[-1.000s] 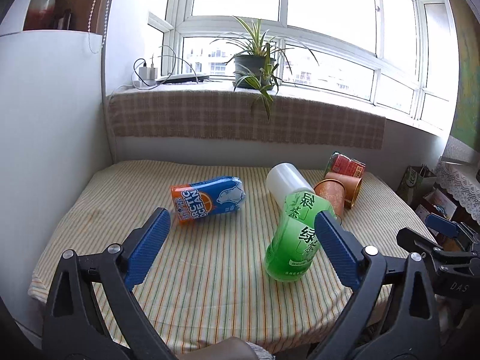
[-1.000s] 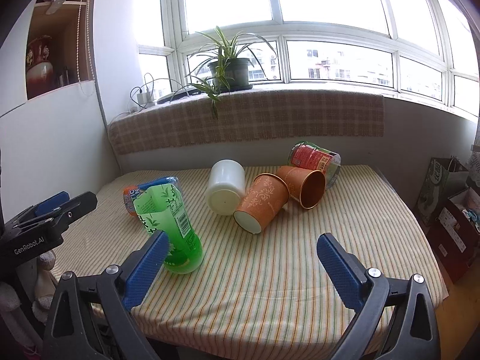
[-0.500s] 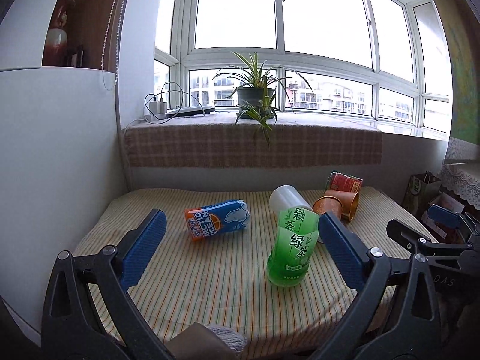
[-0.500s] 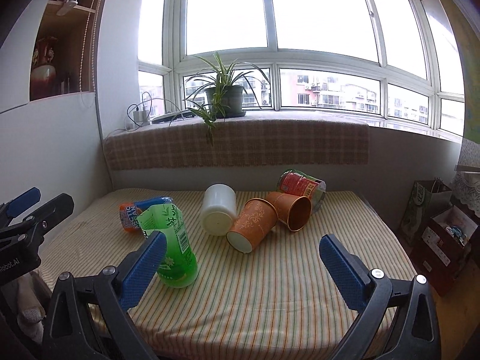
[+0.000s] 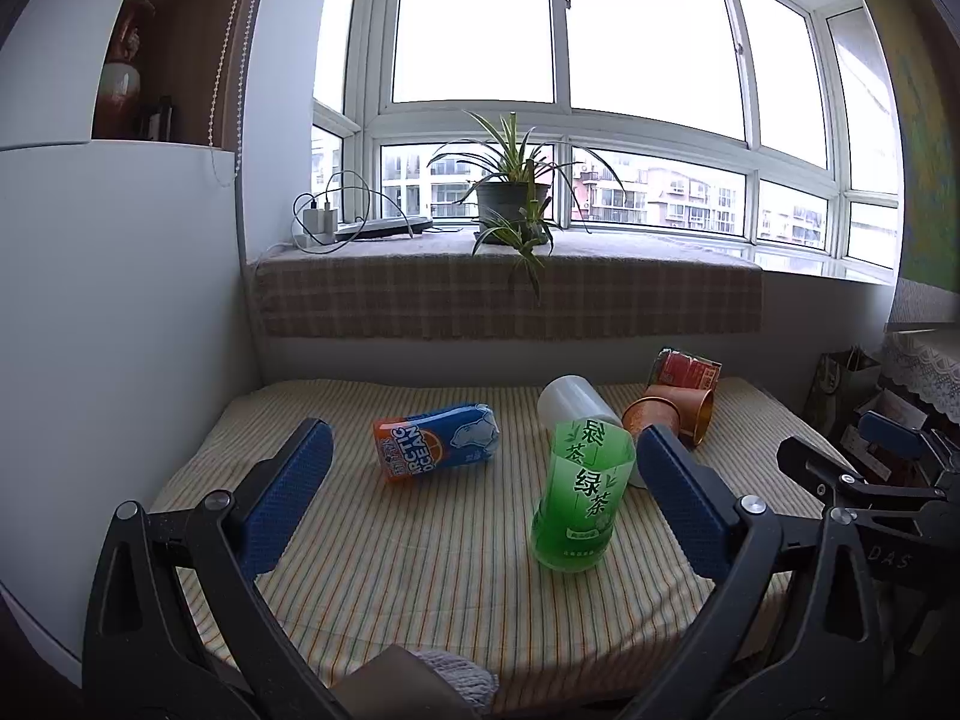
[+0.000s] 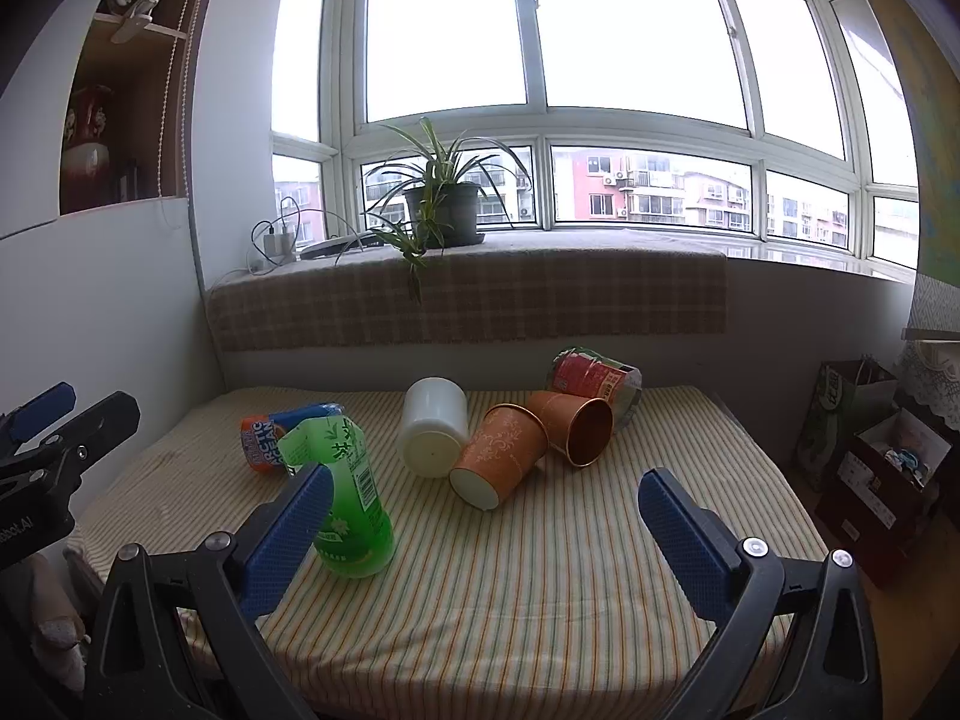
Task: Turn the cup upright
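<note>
Several cups lie on a striped table [image 5: 456, 576]. A green tea cup [image 5: 581, 497] stands upright near the front; it also shows in the right wrist view [image 6: 348, 504]. A blue and orange cup [image 5: 437, 449], a white cup [image 6: 433, 433], a patterned orange cup [image 6: 499, 463], a copper cup [image 6: 575, 427] and a red cup [image 6: 591, 377] lie on their sides. My left gripper [image 5: 480, 498] is open and empty, held back from the table's front. My right gripper [image 6: 480, 531] is open and empty, also held back.
A window sill with a potted plant [image 6: 441, 213] and chargers [image 5: 318, 219] runs behind the table. A white cabinet [image 5: 108, 330] stands at the left. Bags and boxes [image 6: 870, 438] sit on the floor to the right.
Both grippers have drawn back and up from the table, so the cups look smaller and farther. The cups have not moved.
</note>
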Available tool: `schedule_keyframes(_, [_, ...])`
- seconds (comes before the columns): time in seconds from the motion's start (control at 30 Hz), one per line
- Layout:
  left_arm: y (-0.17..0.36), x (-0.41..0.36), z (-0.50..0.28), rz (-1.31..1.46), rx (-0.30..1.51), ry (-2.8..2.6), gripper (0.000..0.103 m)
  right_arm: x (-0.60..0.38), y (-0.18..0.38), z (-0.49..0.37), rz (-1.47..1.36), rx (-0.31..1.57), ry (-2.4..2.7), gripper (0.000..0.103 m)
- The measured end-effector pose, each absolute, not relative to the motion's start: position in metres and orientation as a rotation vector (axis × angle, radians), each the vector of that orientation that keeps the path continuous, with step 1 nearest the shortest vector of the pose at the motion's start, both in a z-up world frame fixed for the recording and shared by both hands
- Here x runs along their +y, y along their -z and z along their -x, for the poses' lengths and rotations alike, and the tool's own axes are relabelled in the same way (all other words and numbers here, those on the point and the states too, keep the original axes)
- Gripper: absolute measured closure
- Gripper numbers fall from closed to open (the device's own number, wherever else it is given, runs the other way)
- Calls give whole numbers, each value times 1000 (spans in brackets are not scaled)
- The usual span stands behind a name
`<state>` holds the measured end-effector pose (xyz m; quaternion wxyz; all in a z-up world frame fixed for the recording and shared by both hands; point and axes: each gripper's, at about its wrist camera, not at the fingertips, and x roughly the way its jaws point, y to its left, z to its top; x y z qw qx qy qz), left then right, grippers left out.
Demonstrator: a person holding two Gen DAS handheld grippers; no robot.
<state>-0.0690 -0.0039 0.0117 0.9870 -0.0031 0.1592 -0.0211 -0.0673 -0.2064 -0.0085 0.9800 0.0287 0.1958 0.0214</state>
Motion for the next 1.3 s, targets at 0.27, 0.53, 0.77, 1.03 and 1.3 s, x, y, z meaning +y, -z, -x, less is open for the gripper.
schedule_keyframes(0.27, [-12,-4,68,6,321,41,0,-208,10,66,-65,406,-49,0])
schedule_keyframes(0.53, [-12,-5,68,6,321,39,0,-211,13,63,-82,420,-51,0])
schedule_keyframes(0.77, [-12,-5,68,6,321,40,0,-210,14,61,-83,427,-51,0])
schedule_keyframes(1.03, [-11,-5,66,8,325,41,0,-211,15,59,-88,433,-54,0])
schedule_keyframes(1.3, [-8,-4,65,6,324,38,0,-209,16,57,-87,441,-60,0])
